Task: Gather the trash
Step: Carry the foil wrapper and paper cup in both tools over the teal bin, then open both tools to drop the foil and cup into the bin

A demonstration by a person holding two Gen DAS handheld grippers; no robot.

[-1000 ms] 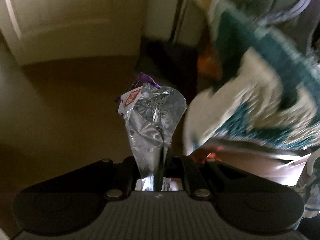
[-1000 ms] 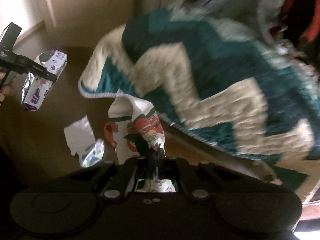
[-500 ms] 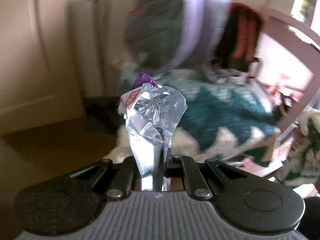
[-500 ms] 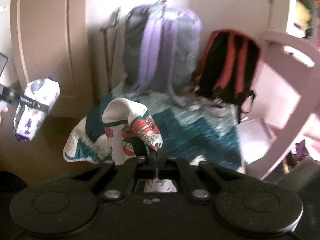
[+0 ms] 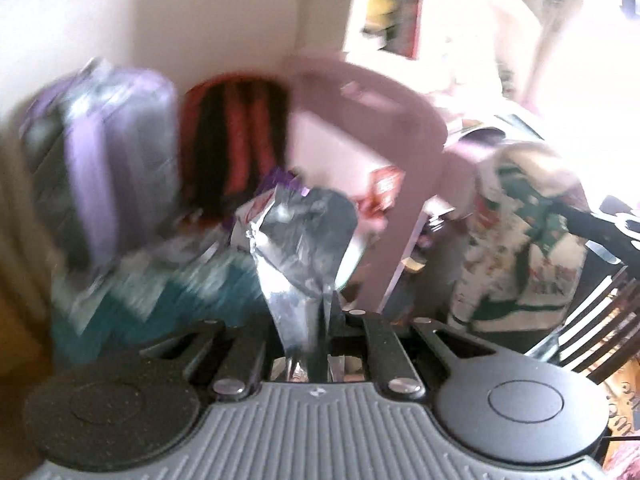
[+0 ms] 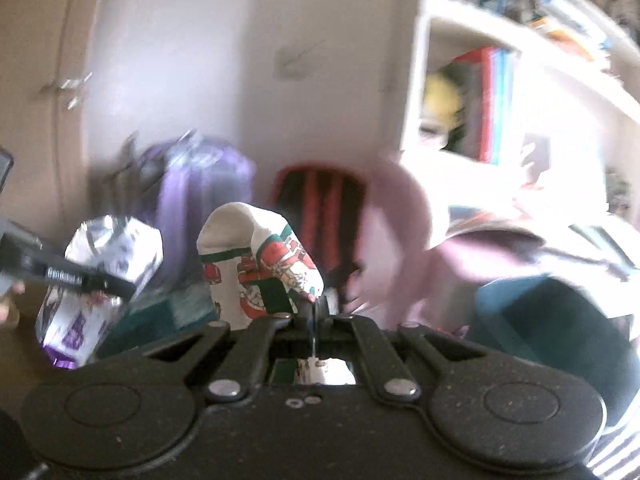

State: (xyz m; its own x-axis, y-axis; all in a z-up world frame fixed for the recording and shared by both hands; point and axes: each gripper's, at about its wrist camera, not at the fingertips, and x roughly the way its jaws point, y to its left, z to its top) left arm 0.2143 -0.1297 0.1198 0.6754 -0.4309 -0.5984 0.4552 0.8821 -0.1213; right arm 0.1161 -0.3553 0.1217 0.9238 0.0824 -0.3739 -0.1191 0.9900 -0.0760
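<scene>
Carrying two pieces of trash at once, one per gripper, both clear of the floor; frames are smeared, so fine detail is unreliable.

Left side: left gripper (image 5: 324, 308) has its jaws closed on the neck of a crumpled foil wrapper (image 5: 308, 236), silver inside, purple print at the top edge. The wrapper stands up out of the jaws. From the right wrist view the same wrapper (image 6: 100, 276) hangs at far left, the left gripper's finger crossing it.

Centre: right gripper (image 6: 314, 312) has its jaws shut tight on the lower edge of a white paper wrapper printed in red and green (image 6: 260, 264), which bulges upward above the jaws. Grip area looks thin, only a corner pinched.

Behind: purple backpack (image 6: 200, 200) and red-and-black backpack (image 6: 320, 216) against the wall, teal patterned blanket (image 5: 168, 300) below them. Right: pink chair frame (image 5: 372, 120), bookshelf (image 6: 520, 60), and a dark teal container (image 6: 540, 320) low at right, possibly the bin; cannot confirm.

Judgement for the carry: keep both jaws clamped, no regrasp in the air. Slow the swing, since both items are light and the paper one is held by little. Bring each wrapper well over the receptacle's mouth before letting go, one gripper at a time, avoiding the chair frame between.
</scene>
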